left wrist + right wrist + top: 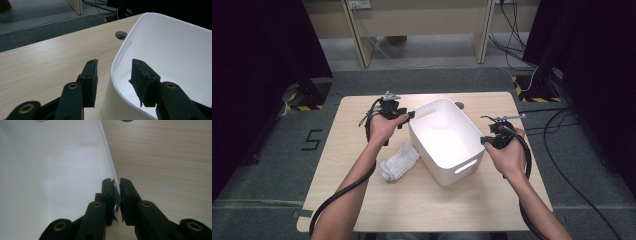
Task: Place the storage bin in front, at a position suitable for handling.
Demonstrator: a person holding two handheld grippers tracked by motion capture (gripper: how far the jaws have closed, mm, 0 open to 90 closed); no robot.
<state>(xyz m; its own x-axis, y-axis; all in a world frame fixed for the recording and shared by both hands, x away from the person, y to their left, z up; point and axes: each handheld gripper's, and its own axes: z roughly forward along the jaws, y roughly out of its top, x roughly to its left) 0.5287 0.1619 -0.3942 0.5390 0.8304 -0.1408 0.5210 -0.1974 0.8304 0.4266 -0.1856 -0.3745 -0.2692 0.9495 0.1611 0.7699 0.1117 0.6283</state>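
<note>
A white rectangular plastic bin (444,142) stands mid-table on the light wooden table (492,200). The right gripper (116,195) is clamped on its rim. The left gripper (113,75) straddles the opposite rim, its 2 jaws part-open, not pressing.

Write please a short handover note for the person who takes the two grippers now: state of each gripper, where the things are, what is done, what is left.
Right gripper: shut on the near-right wall of the white bin; its fingers pinch the rim from both sides.
Left gripper: open, straddling the bin's opposite rim, one finger inside and one outside, not pressing yet.
Things: the bin stands upright on the wooden table, nothing visible inside it. A crumpled white cloth lies on the table to the left of the bin, touched by no gripper.
Done: right side gripped.
Left: probably close the left gripper on the rim; then handle the bin with both.
</note>
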